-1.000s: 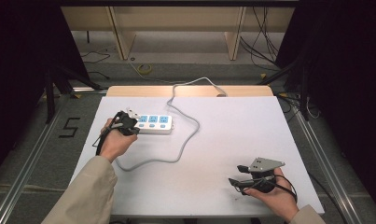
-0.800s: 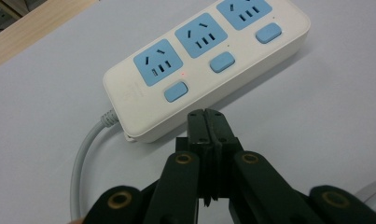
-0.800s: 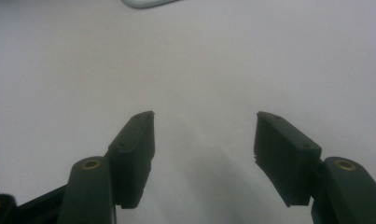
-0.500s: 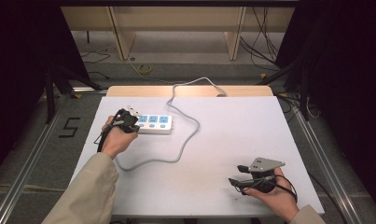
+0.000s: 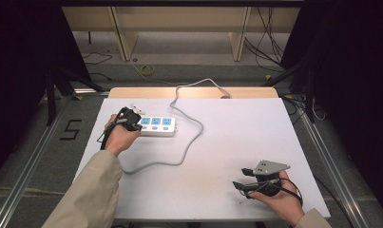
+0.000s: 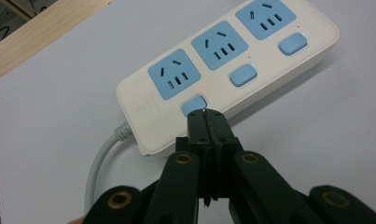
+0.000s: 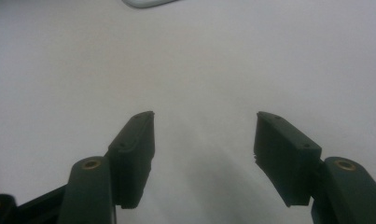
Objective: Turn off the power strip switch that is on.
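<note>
**Closed tips on the end switch**

On the desk's (image 5: pixel 274 118) left side, the left gripper (image 6: pixel 206 114) has its fingers pressed together, tips touching the blue switch (image 6: pixel 193 104) nearest the cable end of the white power strip (image 6: pixel 223 70). The strip's grey cord (image 5: pixel 189 142) loops across the middle. At the near right, the right gripper (image 7: pixel 204 135) rests low over bare desk, fingers spread wide and holding nothing.
</note>
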The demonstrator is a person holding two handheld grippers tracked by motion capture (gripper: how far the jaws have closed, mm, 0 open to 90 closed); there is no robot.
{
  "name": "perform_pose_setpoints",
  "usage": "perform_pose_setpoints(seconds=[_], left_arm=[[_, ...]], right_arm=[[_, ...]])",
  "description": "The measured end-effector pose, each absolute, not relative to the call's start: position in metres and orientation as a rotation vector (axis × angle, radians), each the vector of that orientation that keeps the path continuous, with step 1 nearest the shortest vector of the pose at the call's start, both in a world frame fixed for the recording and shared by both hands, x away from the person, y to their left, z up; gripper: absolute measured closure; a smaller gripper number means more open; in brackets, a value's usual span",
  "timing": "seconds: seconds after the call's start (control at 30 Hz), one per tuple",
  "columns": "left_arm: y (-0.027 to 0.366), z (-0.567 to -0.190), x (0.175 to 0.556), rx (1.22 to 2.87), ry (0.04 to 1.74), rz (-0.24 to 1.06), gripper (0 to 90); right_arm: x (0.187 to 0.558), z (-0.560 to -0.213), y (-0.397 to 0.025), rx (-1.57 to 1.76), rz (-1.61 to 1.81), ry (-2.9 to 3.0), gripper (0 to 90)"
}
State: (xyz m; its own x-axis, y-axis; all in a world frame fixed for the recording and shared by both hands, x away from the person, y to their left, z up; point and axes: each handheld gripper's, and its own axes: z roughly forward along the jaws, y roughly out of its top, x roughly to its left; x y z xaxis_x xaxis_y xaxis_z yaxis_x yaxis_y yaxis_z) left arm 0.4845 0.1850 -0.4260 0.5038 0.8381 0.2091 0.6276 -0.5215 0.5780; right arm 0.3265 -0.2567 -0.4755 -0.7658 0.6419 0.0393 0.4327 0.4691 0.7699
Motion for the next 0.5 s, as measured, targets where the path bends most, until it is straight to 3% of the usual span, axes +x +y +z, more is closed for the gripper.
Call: perform_pose_setpoints(seconds=[0.5], left_arm=[[0.1867,-0.4296,0.4929,2.336,1.233,0.645,89.8]], right_arm=[[0.3269,-0.4759,-0.2564,0.923,1.182,2.466,39.0]])
